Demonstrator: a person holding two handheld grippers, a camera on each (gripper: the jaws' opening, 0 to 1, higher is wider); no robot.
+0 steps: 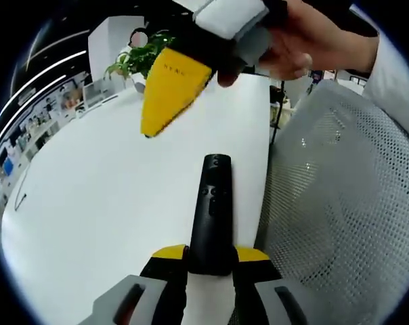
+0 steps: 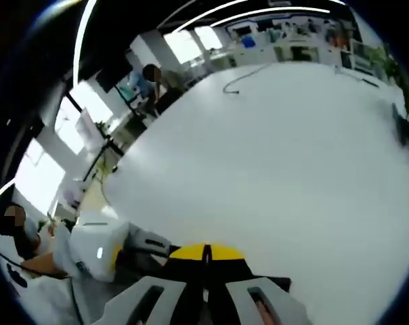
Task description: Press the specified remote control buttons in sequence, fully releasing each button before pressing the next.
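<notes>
A black remote control (image 1: 214,203) points away over the white table (image 1: 89,189), its near end clamped between the yellow jaws of my left gripper (image 1: 210,254). Small round buttons show on its upper face. My right gripper (image 1: 169,91) comes in from the top in the left gripper view, held by a hand (image 1: 306,47). Its yellow jaws are together and their tip hangs above the table, a little beyond the remote's far end and to its left, not touching it. In the right gripper view the right gripper (image 2: 206,254) has its yellow tips pressed together with nothing between them.
A grey mesh chair back (image 1: 340,203) stands close against the table's right edge. A potted plant (image 1: 133,61) sits at the far end. A thin cable (image 2: 235,87) lies on the far tabletop, and a person (image 2: 150,74) is beyond the table.
</notes>
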